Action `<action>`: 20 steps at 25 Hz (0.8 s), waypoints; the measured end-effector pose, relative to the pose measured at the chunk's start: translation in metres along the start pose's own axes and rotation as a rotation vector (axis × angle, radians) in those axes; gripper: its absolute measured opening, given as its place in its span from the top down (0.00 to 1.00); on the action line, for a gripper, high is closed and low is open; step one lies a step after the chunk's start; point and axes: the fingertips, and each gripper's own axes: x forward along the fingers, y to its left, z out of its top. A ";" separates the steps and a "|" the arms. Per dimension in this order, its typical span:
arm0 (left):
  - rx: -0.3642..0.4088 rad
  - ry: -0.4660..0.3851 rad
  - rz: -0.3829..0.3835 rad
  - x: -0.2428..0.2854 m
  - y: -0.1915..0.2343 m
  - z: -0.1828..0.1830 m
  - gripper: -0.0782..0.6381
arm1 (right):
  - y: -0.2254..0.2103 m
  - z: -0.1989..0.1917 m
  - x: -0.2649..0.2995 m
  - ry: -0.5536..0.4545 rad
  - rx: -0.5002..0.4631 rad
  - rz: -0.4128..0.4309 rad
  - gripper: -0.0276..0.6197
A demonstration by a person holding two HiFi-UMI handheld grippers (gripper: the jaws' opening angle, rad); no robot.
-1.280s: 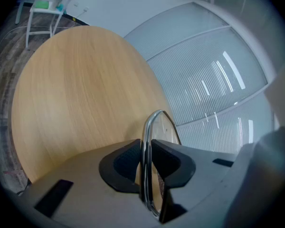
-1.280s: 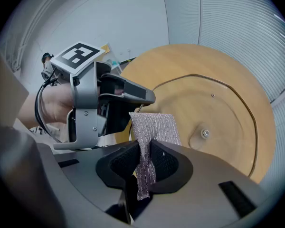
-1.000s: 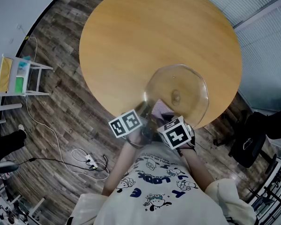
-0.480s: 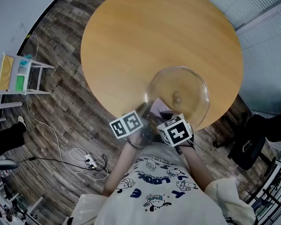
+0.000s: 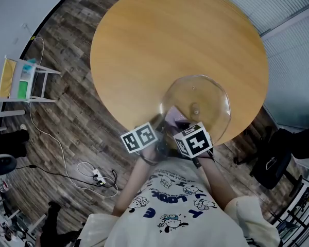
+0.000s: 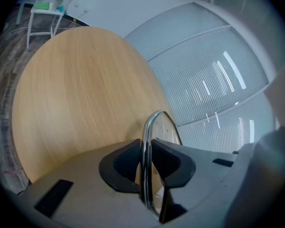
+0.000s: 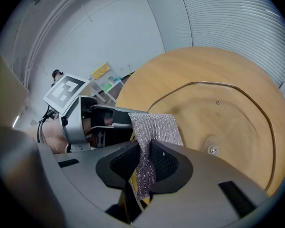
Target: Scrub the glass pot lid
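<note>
The only writing in sight is the blue lettering on the person's white cartoon-printed T-shirt (image 5: 172, 202). It appears upside down in the head view and is too small to read with certainty. The marker cubes on the grippers carry black-and-white square patterns and no words. The left gripper (image 6: 146, 165) has its jaws closed on the metal rim of the round, clear glass pot lid (image 5: 201, 102), which its own view shows edge-on between the black pads. The lid is held tilted over the near edge of the round, light wooden table (image 5: 170, 35), its knob visible only as a small blur through the glass. The right gripper (image 7: 147, 163) pinches a silver woven-mesh scrubbing cloth (image 7: 154, 127), whose free upper part lies against the glass near the rim. Its lower end hangs out of sight below the pads. From the head view both pairs of jaws are largely covered by the cubes and the person's hands. To the left on the dark plank floor stands a white wire rack (image 5: 26, 81) holding a green item and a yellow panel, both too small to identify. White and black cables with a power strip (image 5: 98, 178) trail nearby. A black object (image 5: 273, 158) at the right is cut off by the picture's rounded edge.
</note>
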 end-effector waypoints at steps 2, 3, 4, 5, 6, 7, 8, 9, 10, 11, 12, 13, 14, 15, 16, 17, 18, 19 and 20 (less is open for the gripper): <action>0.001 -0.001 0.001 0.000 0.000 0.000 0.79 | 0.000 0.004 0.001 -0.004 0.001 0.005 0.84; 0.001 -0.001 0.002 -0.001 0.000 0.000 0.79 | -0.001 0.005 0.001 -0.005 -0.001 0.006 0.84; 0.001 -0.001 0.002 -0.001 0.000 0.000 0.79 | -0.001 0.007 0.002 -0.005 -0.005 0.006 0.84; 0.002 -0.001 0.003 -0.001 0.000 0.000 0.79 | -0.001 0.008 0.002 -0.005 -0.010 0.006 0.84; 0.002 -0.001 0.003 -0.001 0.001 0.000 0.79 | -0.001 0.010 0.003 -0.004 -0.014 0.006 0.84; 0.002 0.000 0.004 0.000 0.001 0.000 0.79 | -0.001 0.012 0.004 -0.003 -0.018 0.006 0.84; 0.002 0.000 0.005 0.000 0.001 0.000 0.79 | -0.001 0.013 0.005 -0.002 -0.022 0.007 0.84; 0.001 0.001 0.006 -0.001 0.002 0.000 0.79 | -0.001 0.015 0.006 -0.001 -0.025 0.008 0.84; 0.000 0.001 0.007 -0.001 0.002 0.000 0.79 | -0.001 0.016 0.006 0.000 -0.027 0.010 0.84; 0.000 0.002 0.008 -0.001 0.002 0.000 0.79 | -0.001 0.016 0.007 0.000 -0.029 0.011 0.84; 0.000 0.003 0.009 -0.001 0.002 0.000 0.79 | -0.001 0.017 0.007 0.000 -0.030 0.012 0.84; 0.001 0.004 0.009 0.000 0.002 -0.001 0.79 | -0.001 0.018 0.007 0.000 -0.032 0.012 0.84; 0.002 0.005 0.010 0.000 0.002 -0.001 0.79 | -0.002 0.018 0.008 -0.001 -0.033 0.012 0.84; 0.004 0.005 0.010 0.000 0.002 0.000 0.79 | -0.002 0.019 0.008 -0.001 -0.034 0.012 0.84; 0.006 0.005 0.011 0.000 0.002 0.000 0.79 | -0.003 0.021 0.008 -0.003 -0.035 0.012 0.84; 0.008 0.005 0.012 0.001 0.002 0.001 0.79 | -0.003 0.022 0.009 -0.004 -0.036 0.013 0.84; 0.010 0.005 0.012 0.001 0.002 0.001 0.79 | -0.004 0.023 0.009 -0.005 -0.036 0.012 0.84; 0.011 0.005 0.013 0.001 0.002 0.001 0.79 | -0.004 0.024 0.010 -0.006 -0.037 0.012 0.84; 0.011 0.006 0.013 0.001 0.002 0.001 0.79 | -0.004 0.025 0.010 -0.006 -0.039 0.011 0.84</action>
